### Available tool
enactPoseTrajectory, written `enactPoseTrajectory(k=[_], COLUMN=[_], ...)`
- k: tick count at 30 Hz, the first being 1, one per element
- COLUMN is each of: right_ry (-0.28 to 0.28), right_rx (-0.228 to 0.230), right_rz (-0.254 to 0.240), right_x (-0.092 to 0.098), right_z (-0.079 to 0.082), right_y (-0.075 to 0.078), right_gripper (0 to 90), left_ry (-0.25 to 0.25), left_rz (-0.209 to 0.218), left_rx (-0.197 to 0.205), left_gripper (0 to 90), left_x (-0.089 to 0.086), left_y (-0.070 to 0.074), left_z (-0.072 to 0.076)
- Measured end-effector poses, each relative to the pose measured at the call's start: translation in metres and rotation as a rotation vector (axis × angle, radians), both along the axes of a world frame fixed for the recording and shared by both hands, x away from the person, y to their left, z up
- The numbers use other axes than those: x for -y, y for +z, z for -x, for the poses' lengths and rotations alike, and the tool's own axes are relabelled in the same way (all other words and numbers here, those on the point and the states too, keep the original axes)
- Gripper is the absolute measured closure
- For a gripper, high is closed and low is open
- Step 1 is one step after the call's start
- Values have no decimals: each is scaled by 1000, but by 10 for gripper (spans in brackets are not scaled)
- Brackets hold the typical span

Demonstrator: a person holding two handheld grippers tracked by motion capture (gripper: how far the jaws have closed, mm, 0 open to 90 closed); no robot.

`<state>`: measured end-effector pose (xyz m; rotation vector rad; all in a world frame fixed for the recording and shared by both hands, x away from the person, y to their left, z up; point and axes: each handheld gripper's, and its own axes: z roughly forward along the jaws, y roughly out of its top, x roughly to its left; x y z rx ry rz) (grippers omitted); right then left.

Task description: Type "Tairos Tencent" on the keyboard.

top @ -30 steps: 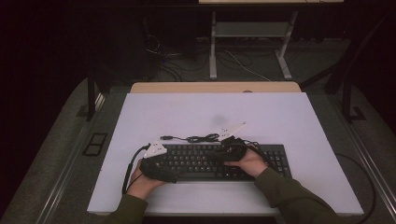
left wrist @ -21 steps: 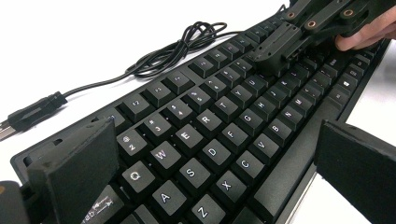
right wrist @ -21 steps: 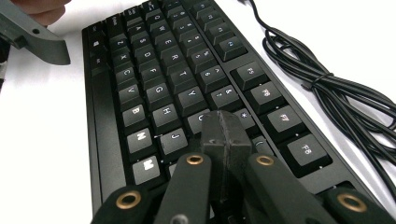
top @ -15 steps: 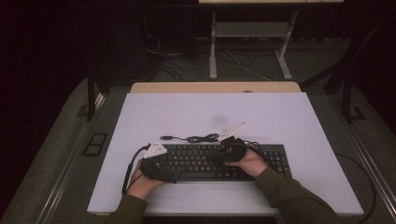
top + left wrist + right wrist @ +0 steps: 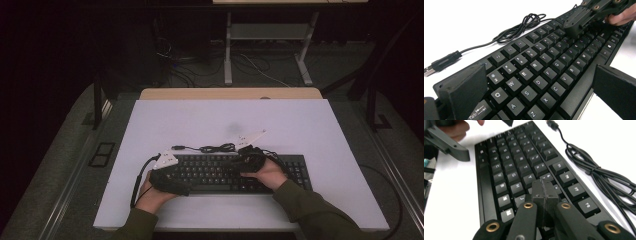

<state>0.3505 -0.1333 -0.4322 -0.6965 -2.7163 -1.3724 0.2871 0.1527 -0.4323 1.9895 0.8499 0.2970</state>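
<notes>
One black keyboard (image 5: 235, 172) lies on one white table (image 5: 310, 125). One bundled black USB cable (image 5: 210, 148) trails from it. Two handheld grippers.

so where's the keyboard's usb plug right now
In the high view the usb plug lies on the white table, just behind the keyboard, toward its left end.

From above, the room behind my desk (image 5: 310, 130) is nearly black, and only the white desk top catches light. In my gripper views that top glares to blank white beyond my fingers (image 5: 545, 192). Keyboard (image 5: 544, 70) legends near my left fingers (image 5: 466, 92) read sharply; those beside my right fingers are smeared, the far rows soft.
</notes>
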Motion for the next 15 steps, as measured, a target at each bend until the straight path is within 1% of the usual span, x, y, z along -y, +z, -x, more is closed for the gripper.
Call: enactPoseTrajectory(k=[1, 4, 7, 9, 10, 13, 15], right_ry=[2, -1, -12, -27, -28, -30, -43], right_rx=[2, 0, 0, 4, -4, -4, 4], right_rz=[-8, -26, -42, -53, -56, -68, -69], right_x=[1, 3, 6, 7, 8, 11, 12], right_z=[0, 0, 0, -1, -1, -2, -1], right_y=[1, 4, 6, 6, 7, 7, 8], right_gripper=[893, 822, 712, 617, 592, 436, 365], left_ry=[1, 6, 8, 9, 9, 11, 13], left_rz=[2, 5, 5, 3, 5, 8, 11], left_rx=[0, 0, 0, 1, 1, 4, 5], left_gripper=[0, 0, 0, 0, 0, 0, 0], left_x=[0, -1, -1, -2, -2, -2, -2], left_y=[0, 1, 1, 1, 1, 2, 2], left_z=[0, 0, 0, 0, 0, 0, 0])
